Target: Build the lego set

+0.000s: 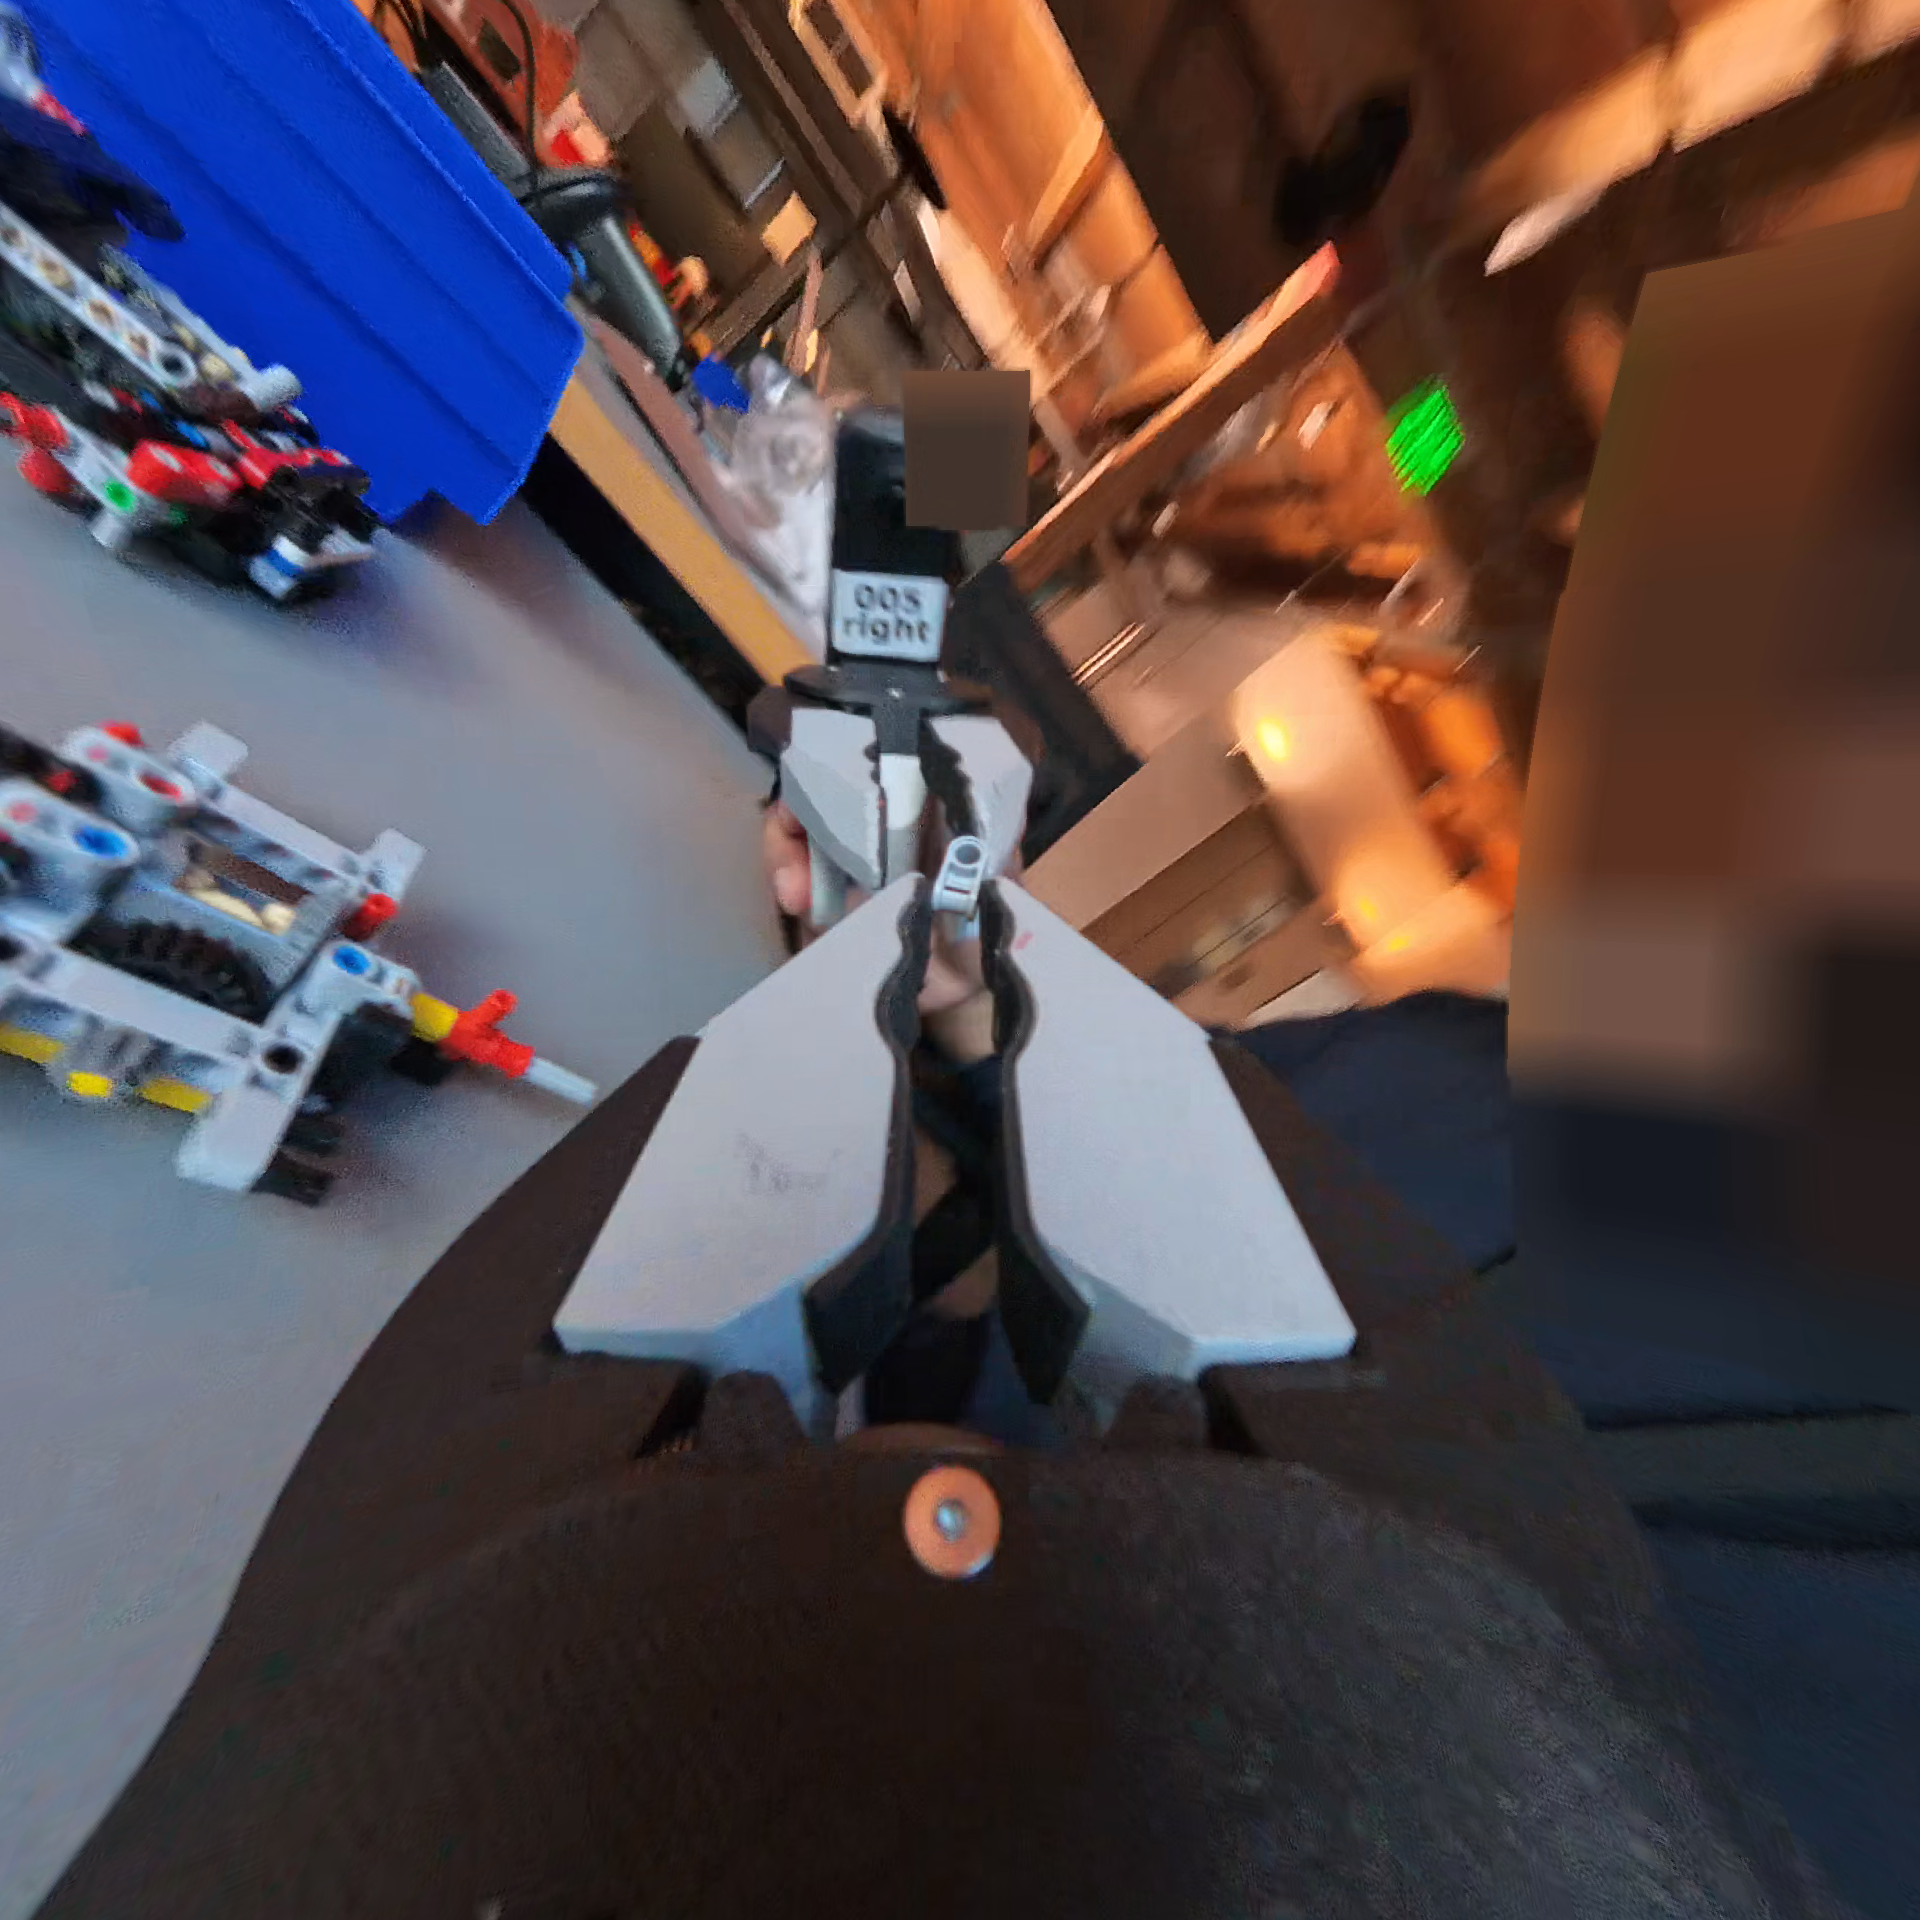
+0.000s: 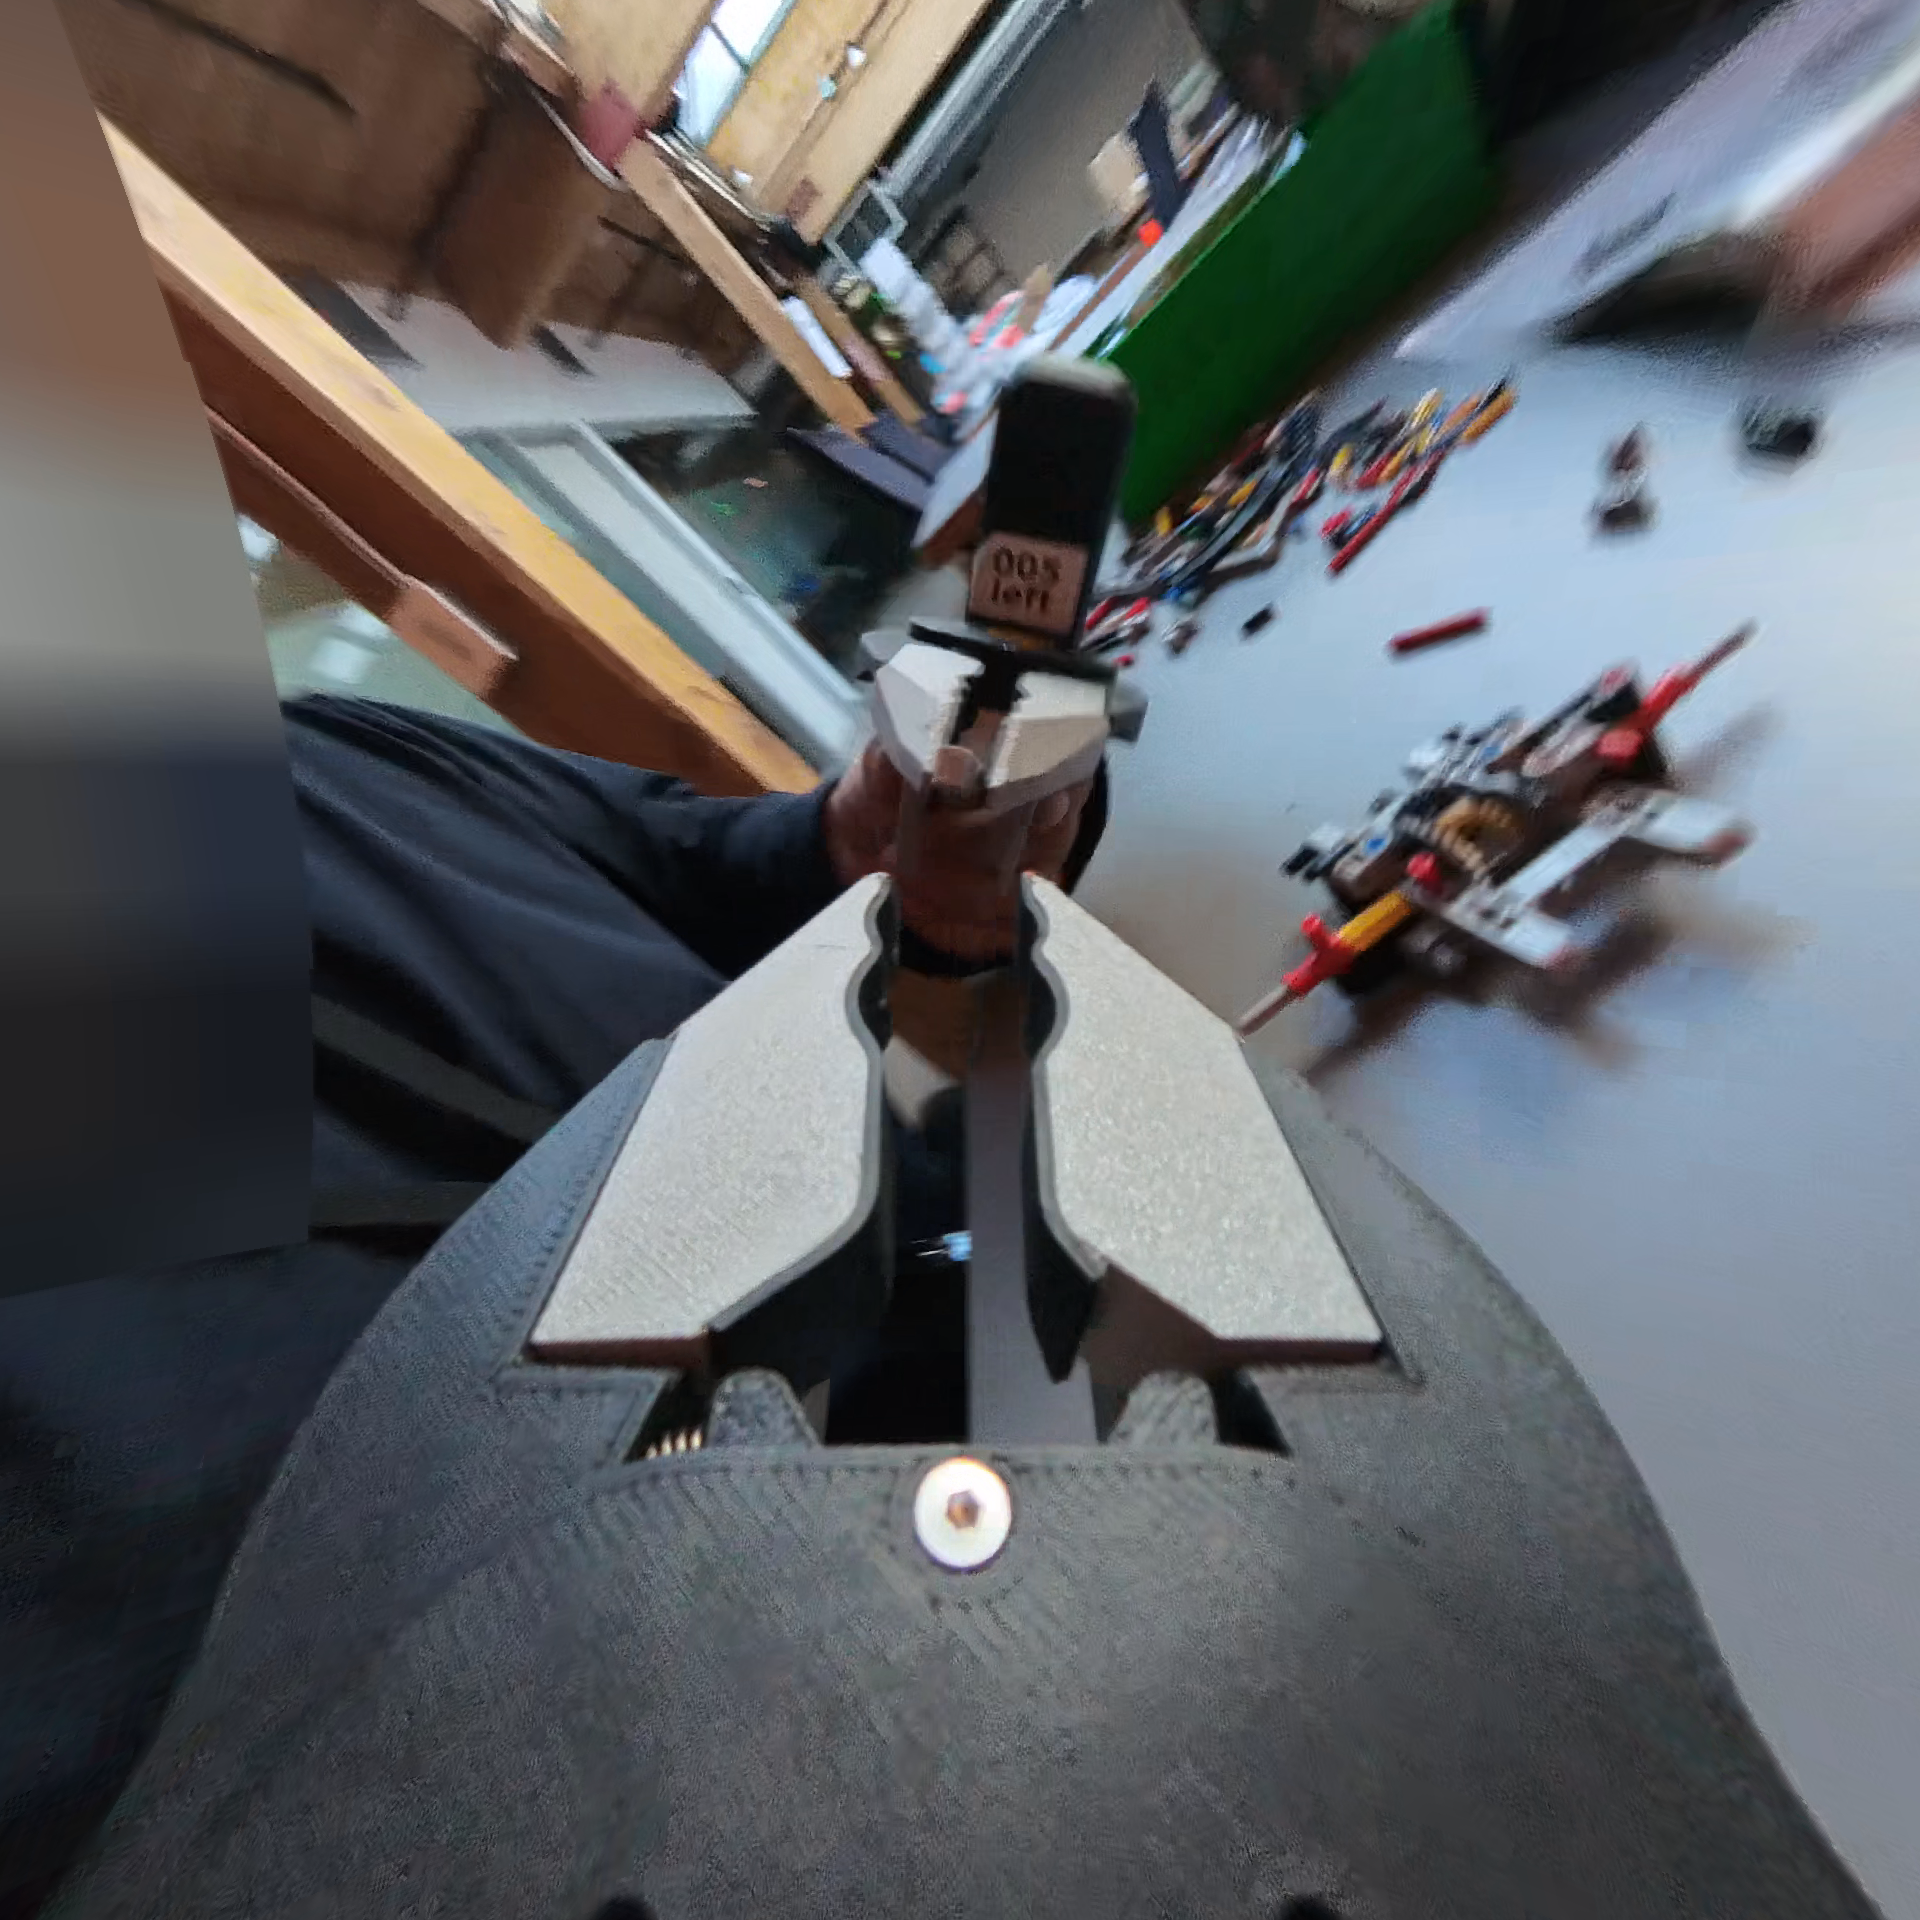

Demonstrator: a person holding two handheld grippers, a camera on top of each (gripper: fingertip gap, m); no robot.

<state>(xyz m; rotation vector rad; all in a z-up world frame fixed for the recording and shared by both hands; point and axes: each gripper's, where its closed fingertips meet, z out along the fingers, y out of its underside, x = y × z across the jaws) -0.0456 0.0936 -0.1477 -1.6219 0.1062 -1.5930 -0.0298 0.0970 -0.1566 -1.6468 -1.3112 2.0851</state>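
Note:
My left gripper (image 1: 956, 899) is shut on a small light grey brick connector (image 1: 958, 878), which sticks out past the fingertips. It is held in the air off the table's edge. The right wrist view shows the same grasp: the left gripper (image 2: 971, 774) pinches the small piece (image 2: 951, 771) at its tips. My right gripper (image 2: 958, 894) is open, with nothing between its fingers (image 2: 1049, 935). It faces the left gripper tip to tip, a short way back from the piece. It shows in the left wrist view (image 1: 906, 821) with its jaws apart.
Two toy brick vehicle assemblies (image 1: 197, 977) (image 1: 177, 457) lie on the grey table (image 1: 520, 727) by a blue bin (image 1: 312, 208). The right wrist view shows one assembly (image 2: 1507, 831), a pile of loose pieces (image 2: 1299, 499), a red rod (image 2: 1439, 631) and a person's dark sleeve (image 2: 520, 883).

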